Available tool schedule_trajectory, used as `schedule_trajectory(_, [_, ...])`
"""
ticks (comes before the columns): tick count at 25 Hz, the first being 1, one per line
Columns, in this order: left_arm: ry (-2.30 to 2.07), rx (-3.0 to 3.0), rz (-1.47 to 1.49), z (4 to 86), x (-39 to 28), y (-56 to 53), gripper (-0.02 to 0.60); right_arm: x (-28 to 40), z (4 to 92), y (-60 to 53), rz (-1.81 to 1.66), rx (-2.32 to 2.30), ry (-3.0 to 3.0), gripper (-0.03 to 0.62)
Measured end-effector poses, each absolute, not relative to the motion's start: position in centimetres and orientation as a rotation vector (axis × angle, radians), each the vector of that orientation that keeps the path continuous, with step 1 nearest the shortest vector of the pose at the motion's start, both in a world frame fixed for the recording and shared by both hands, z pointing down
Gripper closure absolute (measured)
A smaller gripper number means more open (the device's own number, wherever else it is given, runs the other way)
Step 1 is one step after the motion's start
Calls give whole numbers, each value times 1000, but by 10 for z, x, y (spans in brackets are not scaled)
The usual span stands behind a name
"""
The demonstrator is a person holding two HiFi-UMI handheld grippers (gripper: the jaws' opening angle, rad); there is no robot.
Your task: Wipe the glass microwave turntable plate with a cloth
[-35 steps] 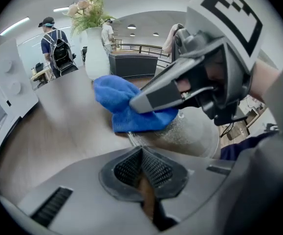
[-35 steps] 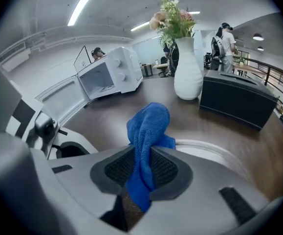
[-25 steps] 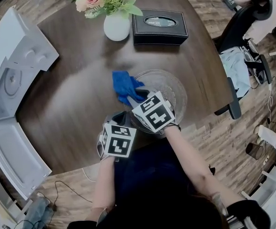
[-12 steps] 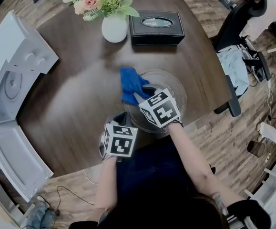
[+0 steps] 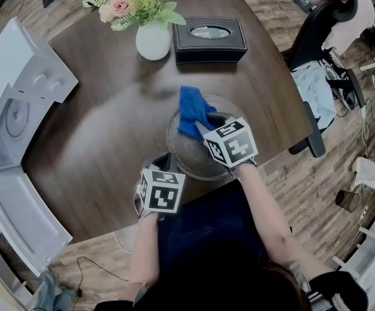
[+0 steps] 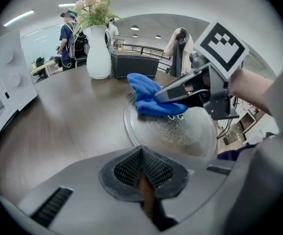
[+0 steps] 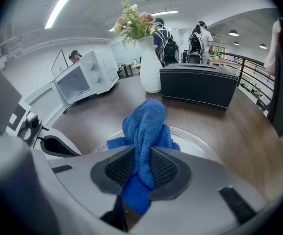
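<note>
1. The glass turntable plate (image 5: 197, 157) lies flat on the dark wooden table (image 5: 103, 135), close to the table edge where you stand. The white microwave (image 5: 19, 109) is well apart, at your left, with its door open.
2. Your right gripper (image 7: 140, 170) has its jaws clamped on the blue cloth (image 5: 192, 112). A fold of the cloth goes down between the two pads, and the rest stands up as a bunch in front of them.
3. The cloth rests on the far-left part of the plate, and a part of it hangs over the rim there. I judge that the wiping is under way and not finished.
4. Your left gripper (image 6: 141, 173) has its jaws together, and I see nothing between them. The tips are just beside the near-left rim of the plate; I cannot tell if they touch it.
5. In the left gripper view the middle of the plate looks grainy, with fine specks or drops. So I think the middle and the near half remain to be wiped.
6. The right side of the plate is under your right gripper in the head view, so I cannot judge how clean it is.
</note>
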State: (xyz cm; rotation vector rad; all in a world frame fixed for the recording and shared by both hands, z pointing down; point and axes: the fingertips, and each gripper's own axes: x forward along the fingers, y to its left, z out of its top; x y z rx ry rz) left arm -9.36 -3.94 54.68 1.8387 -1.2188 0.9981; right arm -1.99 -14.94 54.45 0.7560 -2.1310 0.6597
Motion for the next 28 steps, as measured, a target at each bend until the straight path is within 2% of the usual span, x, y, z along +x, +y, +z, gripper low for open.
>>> schedule_trajectory(28, [-1226, 1856, 1002, 545, -93, -41, 580, 98, 526, -171, 824, 1162, -2015, 519])
